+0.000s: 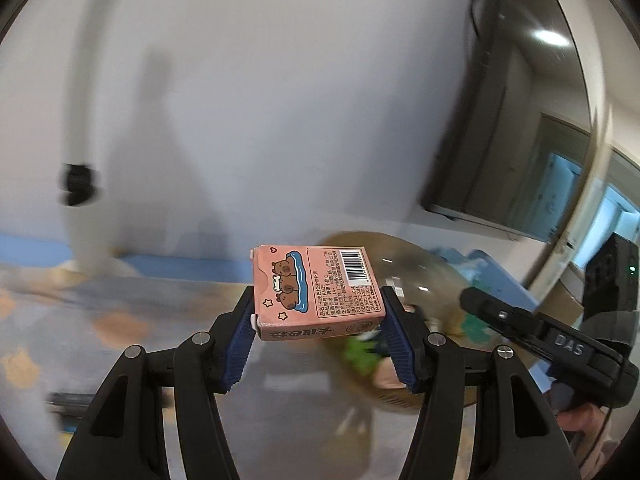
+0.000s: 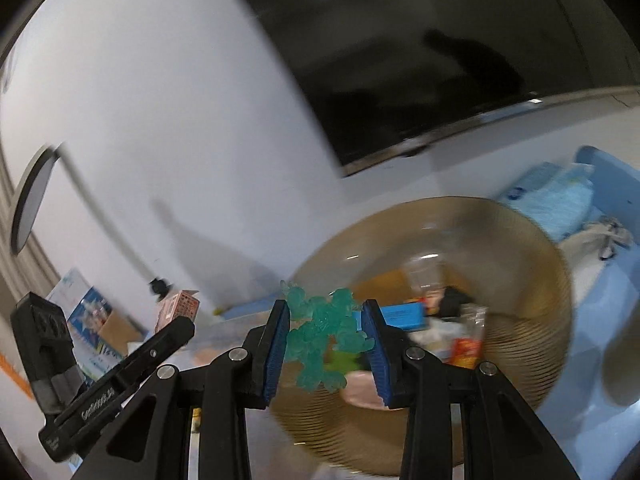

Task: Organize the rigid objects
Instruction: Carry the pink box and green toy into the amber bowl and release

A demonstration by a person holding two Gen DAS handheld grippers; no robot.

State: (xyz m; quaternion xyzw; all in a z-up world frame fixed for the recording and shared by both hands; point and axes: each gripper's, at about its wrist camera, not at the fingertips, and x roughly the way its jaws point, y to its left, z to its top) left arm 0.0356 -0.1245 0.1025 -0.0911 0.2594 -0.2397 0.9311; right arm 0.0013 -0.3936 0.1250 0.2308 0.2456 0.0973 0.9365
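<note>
Above the bowl: pink card box (image 1: 316,290) clamped in left gripper (image 1: 318,334); teal toy figure (image 2: 324,334) pinched in right gripper (image 2: 326,350)
Destination: brown ribbed bowl (image 2: 532,280), already cluttered
Risk: the knobbly toy may slip; the box may bounce off the clutter

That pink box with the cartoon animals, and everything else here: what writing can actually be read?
"Made in China": pink card box, back panel, held in the left gripper.
"DAS": right gripper's black body.
Box's Chinese text, barcode digits: too small.
Left gripper's side lettering: blurred.
Teal toy figure: none.
</note>
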